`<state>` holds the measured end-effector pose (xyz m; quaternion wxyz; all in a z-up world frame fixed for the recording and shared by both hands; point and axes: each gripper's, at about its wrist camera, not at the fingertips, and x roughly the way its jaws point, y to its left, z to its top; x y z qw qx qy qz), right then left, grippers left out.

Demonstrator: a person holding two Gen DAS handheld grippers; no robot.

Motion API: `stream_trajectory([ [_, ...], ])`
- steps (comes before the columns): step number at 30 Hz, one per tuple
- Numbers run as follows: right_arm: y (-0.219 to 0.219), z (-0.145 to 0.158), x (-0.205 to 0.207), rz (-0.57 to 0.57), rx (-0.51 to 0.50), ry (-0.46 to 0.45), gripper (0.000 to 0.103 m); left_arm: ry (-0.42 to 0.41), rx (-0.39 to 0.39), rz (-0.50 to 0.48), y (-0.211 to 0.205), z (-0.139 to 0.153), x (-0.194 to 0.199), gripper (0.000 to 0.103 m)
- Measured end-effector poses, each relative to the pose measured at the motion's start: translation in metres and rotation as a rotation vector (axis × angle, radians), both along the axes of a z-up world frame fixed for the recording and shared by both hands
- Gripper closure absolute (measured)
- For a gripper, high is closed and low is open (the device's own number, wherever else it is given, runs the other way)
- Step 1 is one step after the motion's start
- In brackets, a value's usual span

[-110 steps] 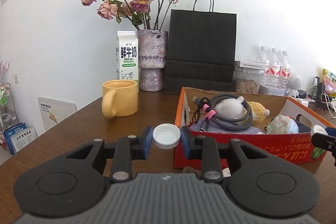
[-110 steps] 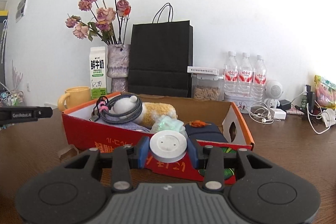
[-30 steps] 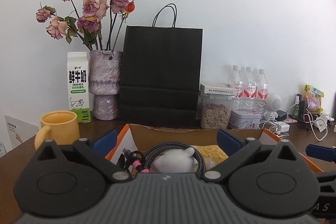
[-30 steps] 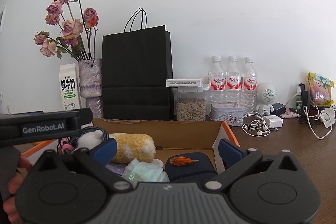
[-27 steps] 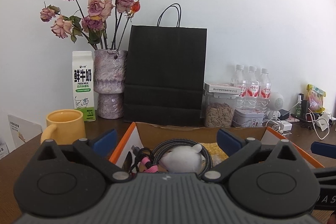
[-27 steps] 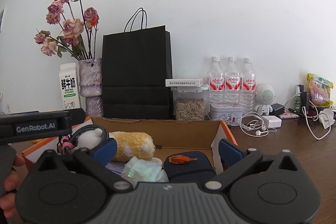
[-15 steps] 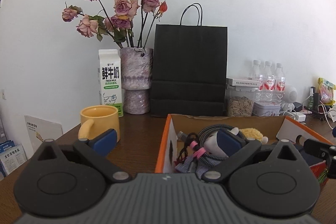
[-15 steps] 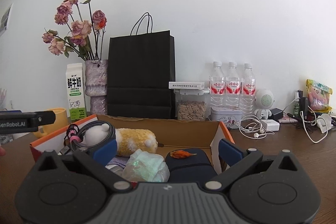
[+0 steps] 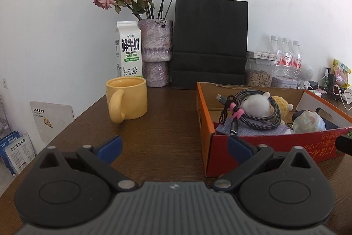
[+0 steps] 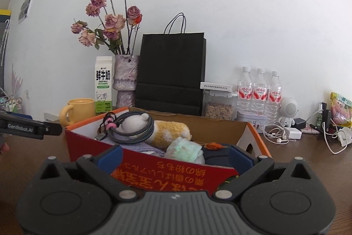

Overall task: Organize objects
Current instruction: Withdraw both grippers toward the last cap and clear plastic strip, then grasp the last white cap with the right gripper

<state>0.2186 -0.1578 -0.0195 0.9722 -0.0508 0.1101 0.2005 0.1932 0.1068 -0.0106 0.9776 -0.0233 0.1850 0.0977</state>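
On the dark wooden surface (image 9: 167, 129), both the left hand-held gripper (image 9: 173, 148) and right hand-held gripper (image 10: 175, 156) hang released and empty before the red-and-orange cardboard box (image 10: 167, 171) heaped with oddments, whose top-heavy grey braided cable coil (image 9: 257, 111) might spill if nudged.

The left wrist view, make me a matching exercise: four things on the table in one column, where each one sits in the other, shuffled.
Things
1. yellow mug
2. milk carton
3. coiled cable
4. black paper bag

Places
A. inside the cardboard box, around a white plush toy
B. against the wall, behind the box
C. on bare table, left of the box
D. just left of the flower vase

Pairs: 1-C, 2-D, 3-A, 4-B
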Motion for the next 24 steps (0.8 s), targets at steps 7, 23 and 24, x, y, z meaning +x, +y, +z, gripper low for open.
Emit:
stream_trajectory([
  [7,0.039,-0.01,-0.005,0.123,-0.038,0.167,0.039,0.014,-0.049,0.027,0.02,0.0,-0.007,0.0],
  [23,0.112,-0.031,0.033,0.087,-0.102,0.397,0.066,0.025,-0.063,0.019,0.022,0.0,-0.011,0.0],
  [24,0.113,-0.031,0.034,0.084,-0.108,0.396,0.066,0.027,-0.064,0.02,0.022,0.0,-0.01,0.0],
])
